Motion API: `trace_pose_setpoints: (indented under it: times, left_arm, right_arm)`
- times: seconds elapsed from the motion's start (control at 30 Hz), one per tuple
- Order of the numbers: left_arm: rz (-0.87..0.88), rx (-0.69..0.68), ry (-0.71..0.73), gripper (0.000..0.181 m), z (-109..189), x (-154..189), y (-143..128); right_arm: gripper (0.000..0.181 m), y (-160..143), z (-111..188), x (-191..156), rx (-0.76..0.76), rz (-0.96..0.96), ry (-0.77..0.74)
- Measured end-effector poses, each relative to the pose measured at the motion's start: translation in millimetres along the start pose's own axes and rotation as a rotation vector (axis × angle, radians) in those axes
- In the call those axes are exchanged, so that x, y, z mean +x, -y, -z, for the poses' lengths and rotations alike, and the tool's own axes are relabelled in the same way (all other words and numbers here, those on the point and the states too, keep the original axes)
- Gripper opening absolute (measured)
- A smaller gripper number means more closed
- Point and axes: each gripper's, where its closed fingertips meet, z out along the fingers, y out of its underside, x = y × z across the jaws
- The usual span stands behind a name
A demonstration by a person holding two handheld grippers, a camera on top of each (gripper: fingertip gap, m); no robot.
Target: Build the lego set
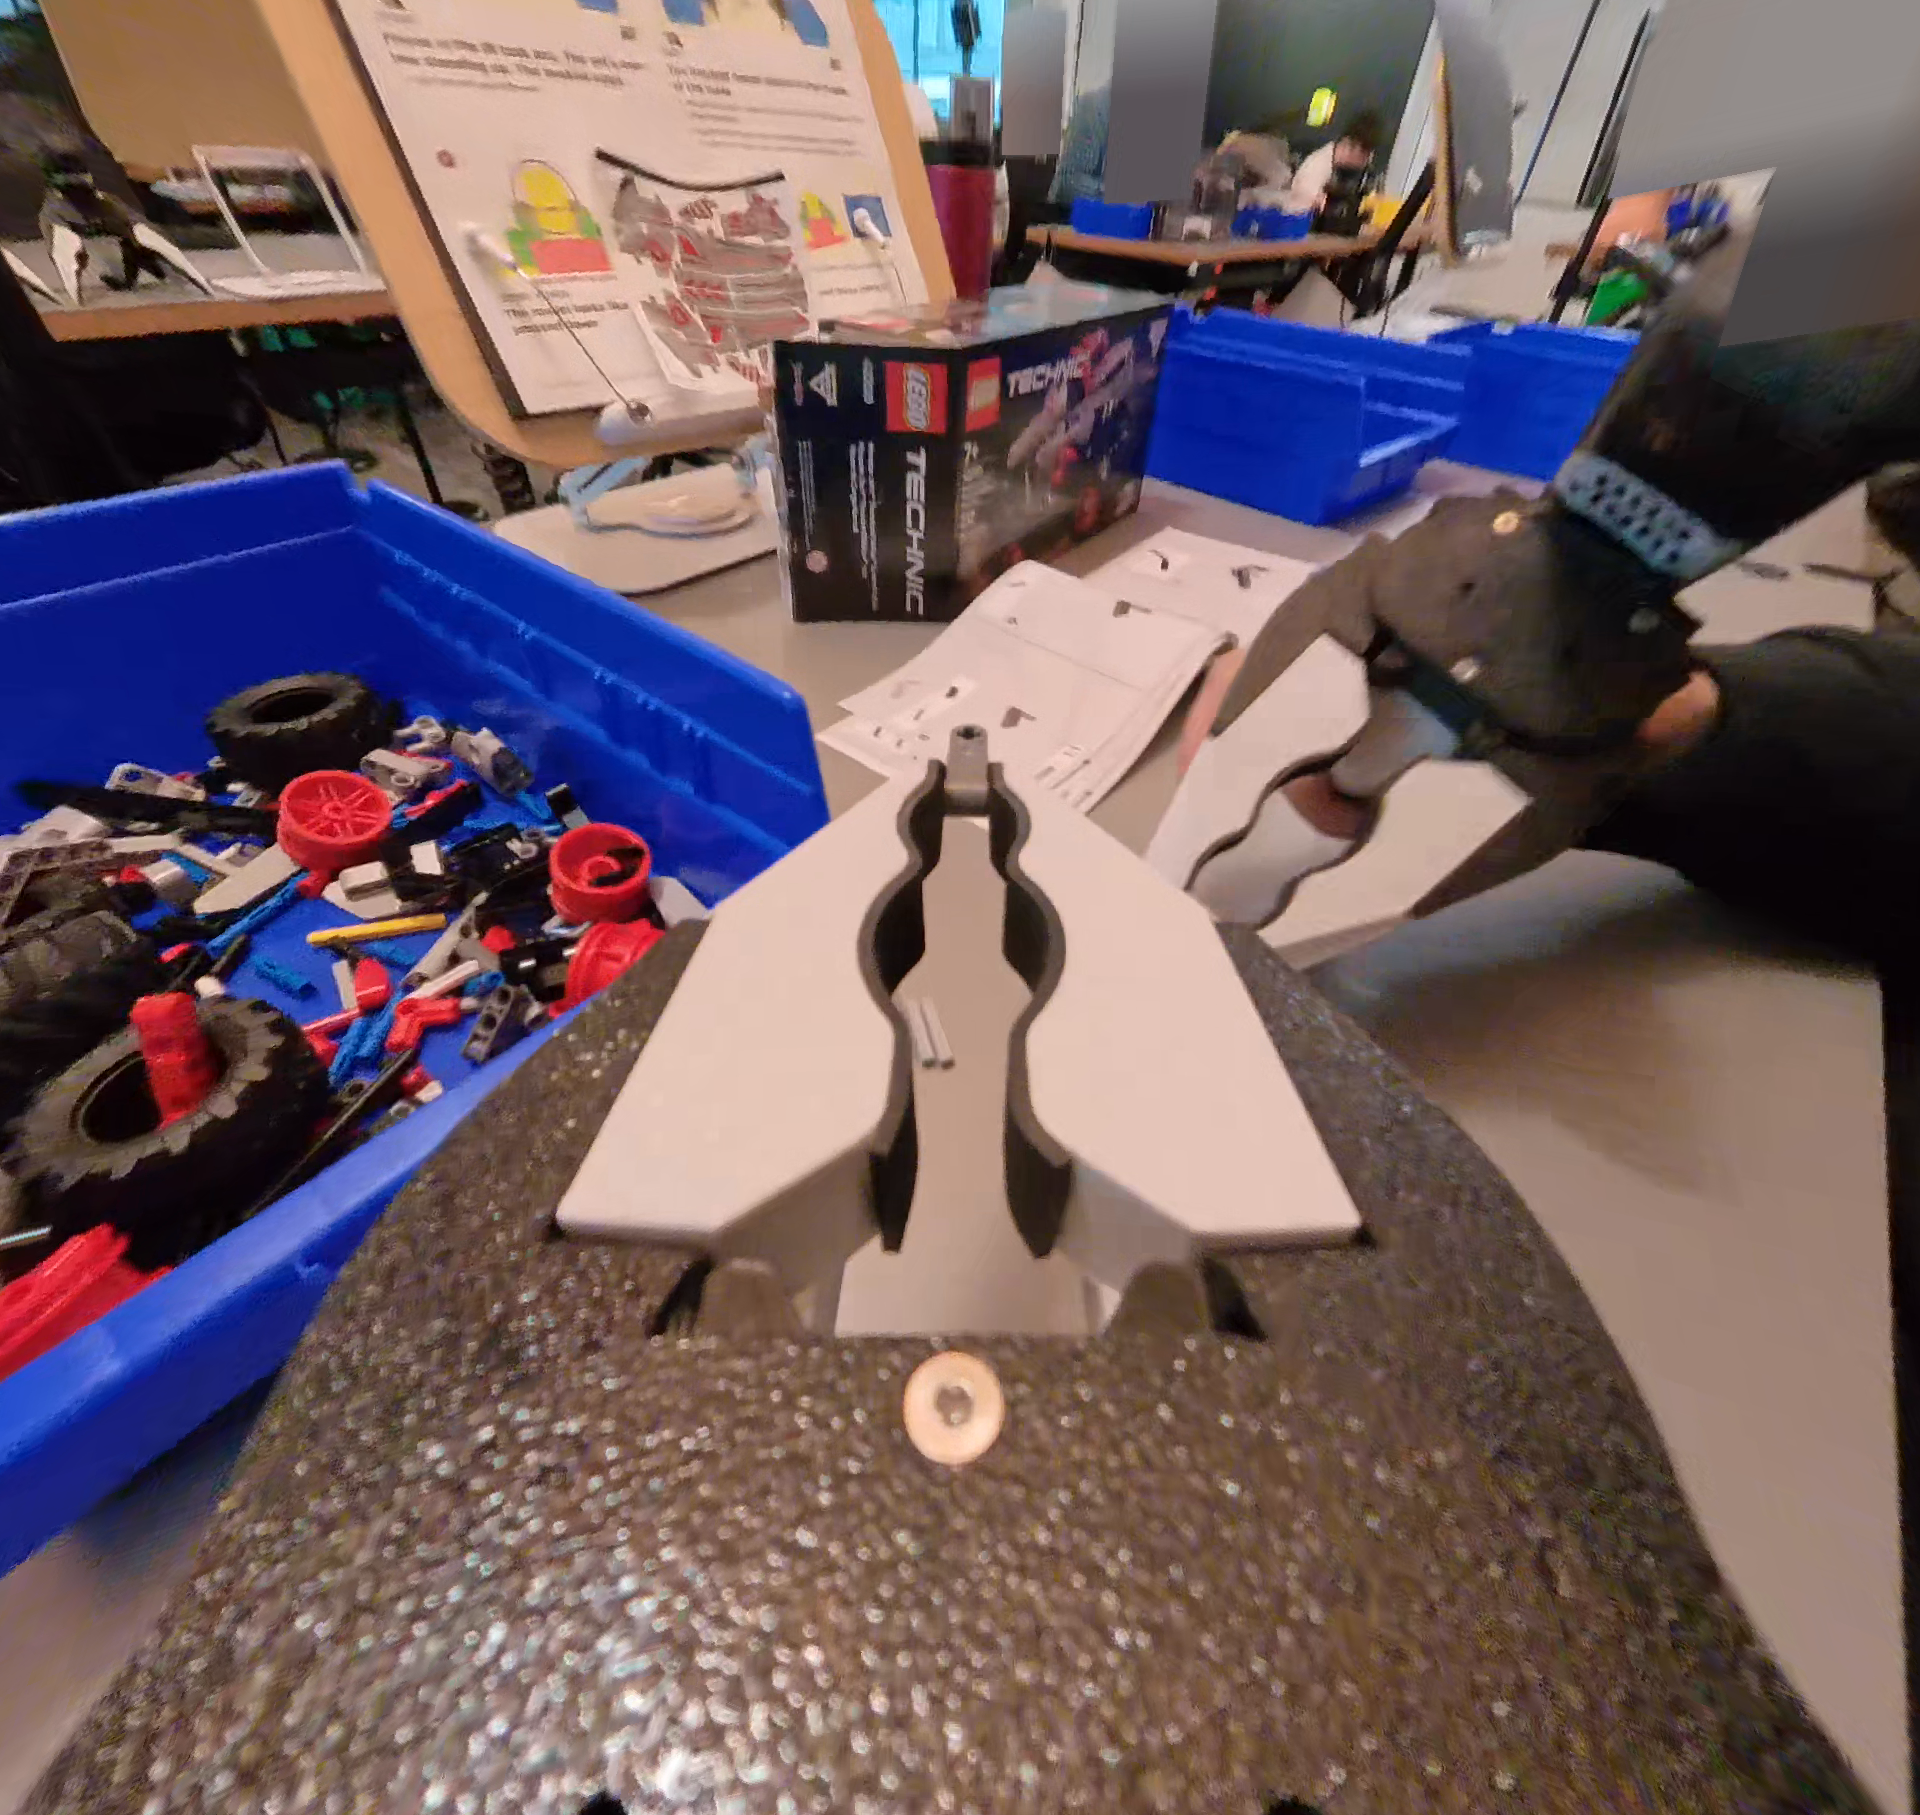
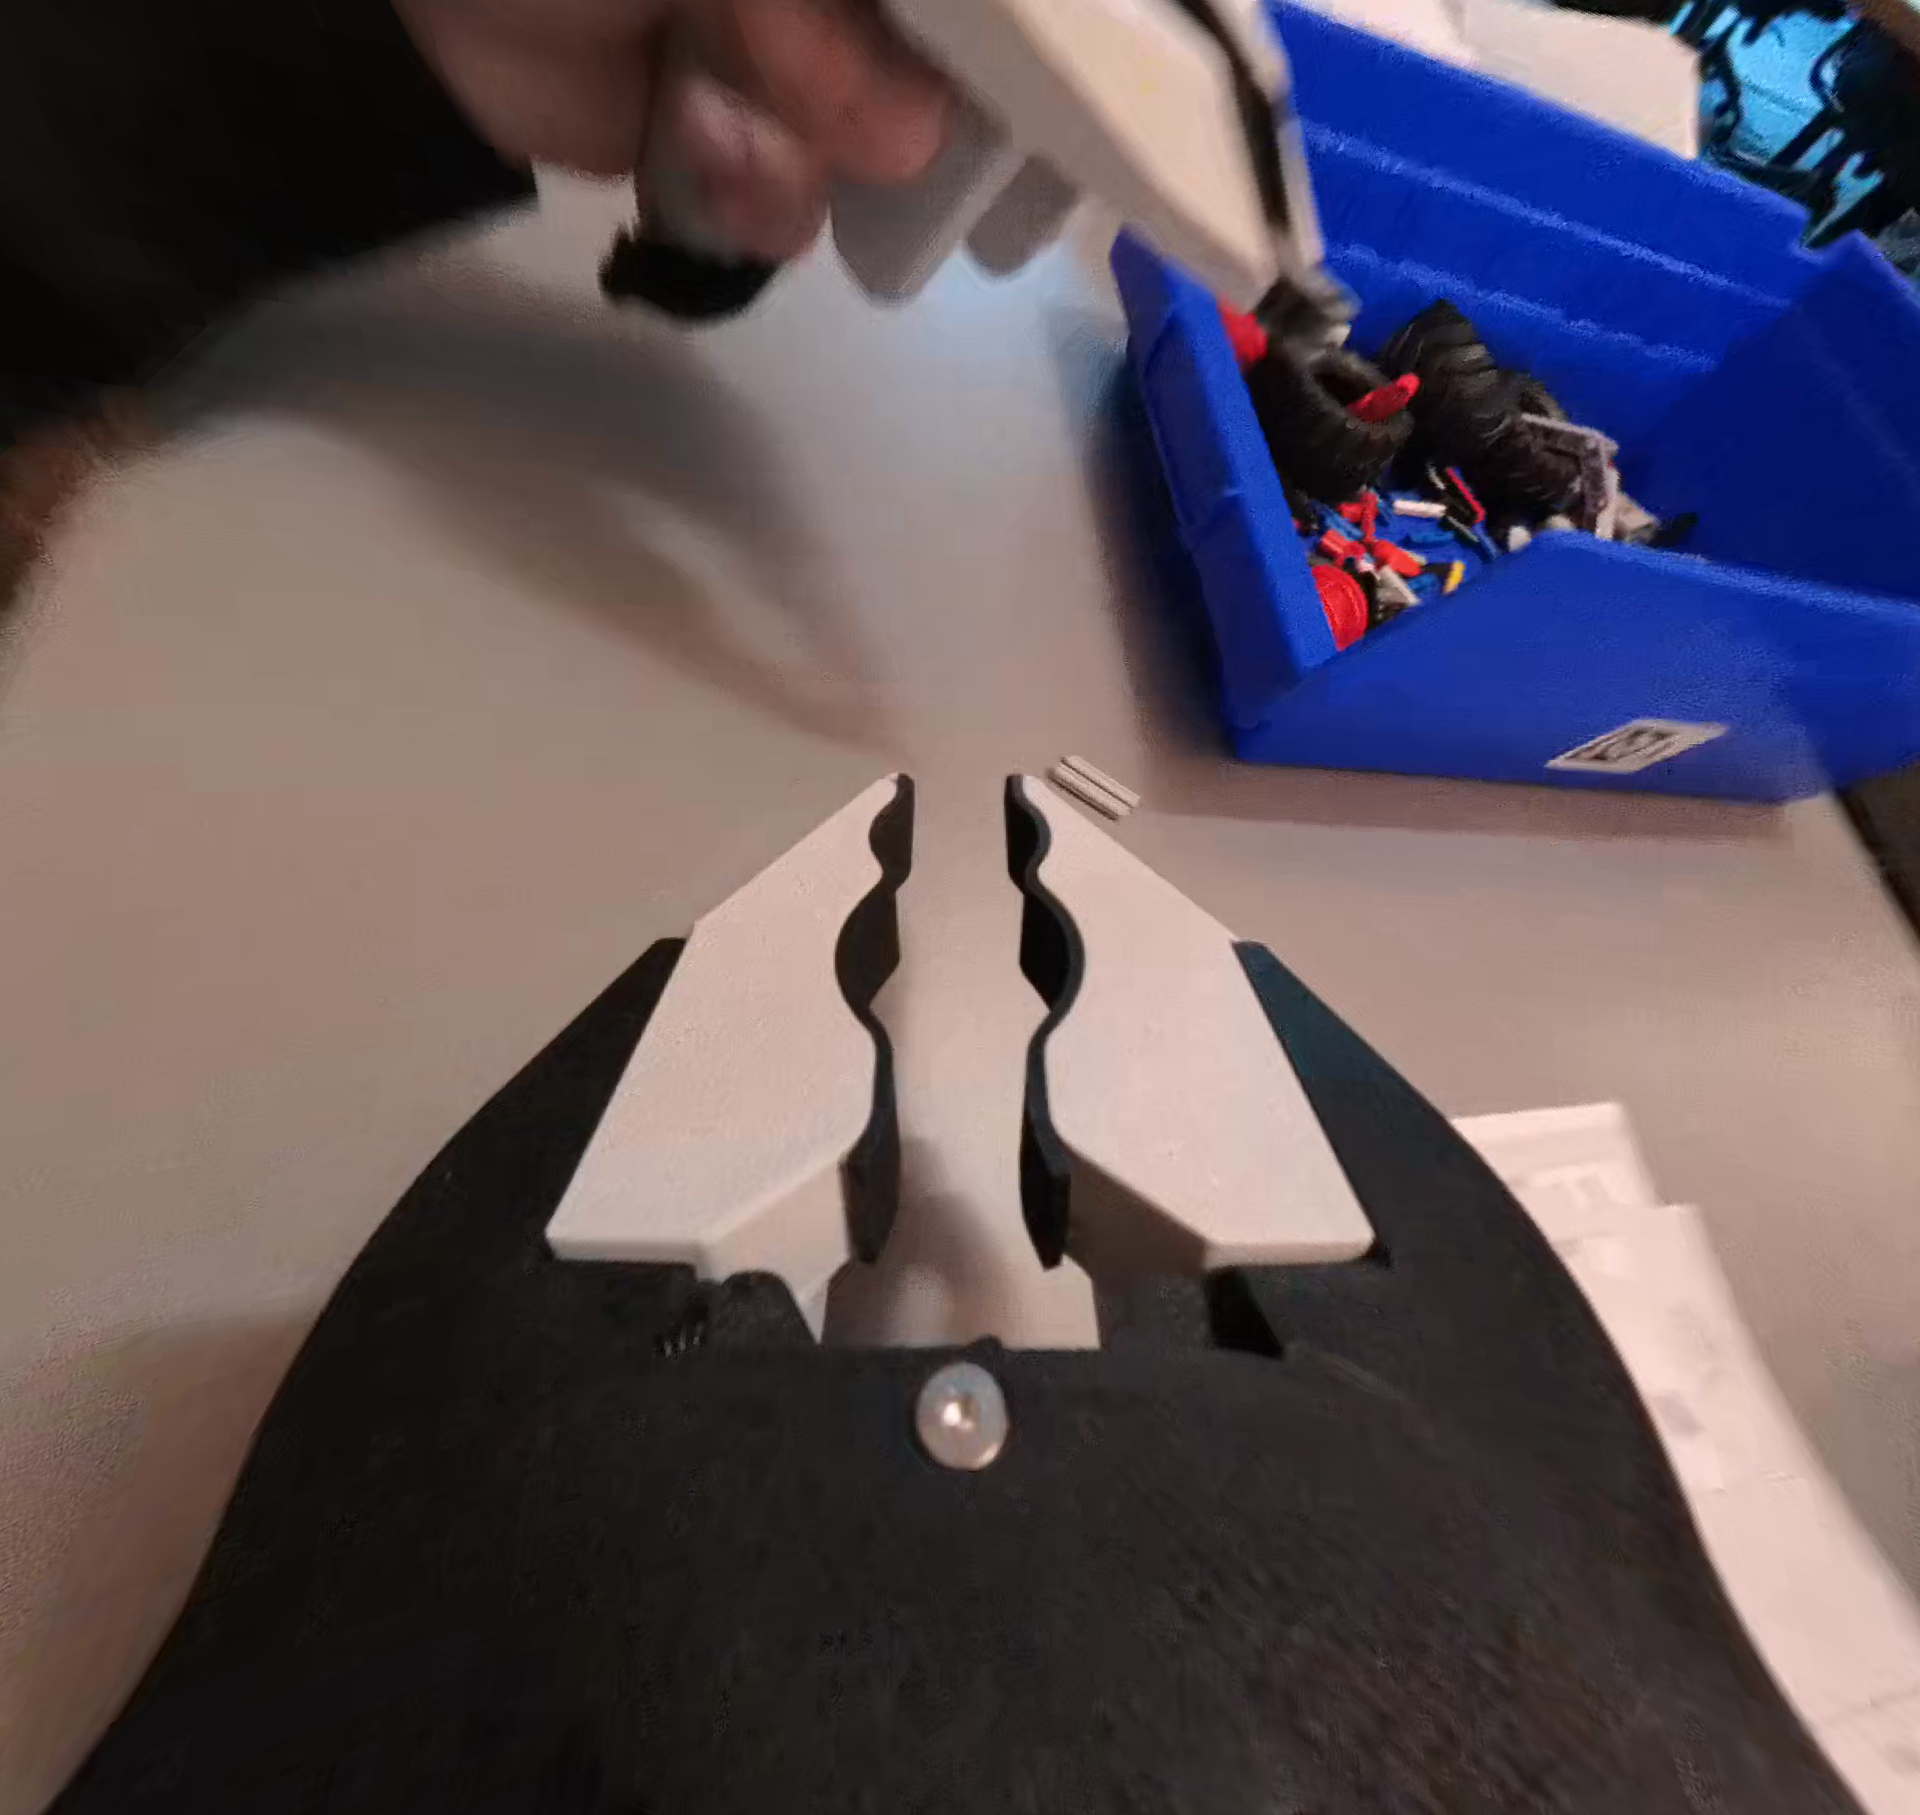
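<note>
My left gripper (image 1: pixel 968 791) is shut on a small grey Lego connector piece (image 1: pixel 968 763), held at the fingertips above the table. Two small grey pins (image 1: pixel 932 1033) lie side by side on the table below it. My right gripper (image 2: pixel 958 789) is open and empty, low over the table, with the same grey pins (image 2: pixel 1093 786) just right of its right fingertip. The right gripper also shows in the left wrist view (image 1: pixel 1195 866), held in a hand. The left gripper appears blurred in the right wrist view (image 2: pixel 1288 274), near the blue bin.
A blue bin (image 1: pixel 582 643) holds several loose Lego parts, black tyres and red wheel hubs; it also shows in the right wrist view (image 2: pixel 1558 664). A black Lego box (image 1: pixel 966 456), an open instruction booklet (image 1: pixel 1049 685), a propped instruction board (image 1: pixel 623 155) and more blue bins (image 1: pixel 1299 415) stand behind. The tips of one gripper are about 9 cm away from the tips of the other.
</note>
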Motion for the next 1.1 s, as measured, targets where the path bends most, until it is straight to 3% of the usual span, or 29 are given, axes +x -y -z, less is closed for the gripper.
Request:
trace_pose_setpoints:
  times: [0.07,0.2,0.3,0.37,0.53,0.73,0.87,1.1]
  left_arm:
    - [0.036,0.049,-0.019,0.006,1,-4,0]
    - [0.056,0.053,-0.057,0.006,4,-6,-12]
    - [0.063,0.054,-0.072,0.006,9,-7,-19]
    - [0.093,0.078,-0.082,0.006,11,-10,-19]
    - [0.115,0.126,-0.140,0.006,11,-6,-15]
    - [0.111,0.146,-0.165,0.006,10,-4,-13]
    - [0.124,0.161,-0.153,0.005,11,-7,-11]
    - [0.139,0.170,-0.161,0.006,12,-6,-10]
  right_arm:
    - [0.008,-9,-17,12,-0.099,0.129,-0.031]
    - [0.000,-13,-37,25,-0.122,0.230,-0.053]
    - [0.018,-20,-48,28,-0.139,0.252,-0.045]
    - [0.021,-24,-53,23,-0.150,0.236,0.012]
    - [0.021,-19,-52,15,-0.129,0.178,0.148]
    - [0.022,-15,-45,23,-0.097,0.145,0.192]
    - [0.021,-23,-41,19,-0.148,0.144,0.292]
    - [0.020,-25,-49,33,-0.214,0.260,0.241]
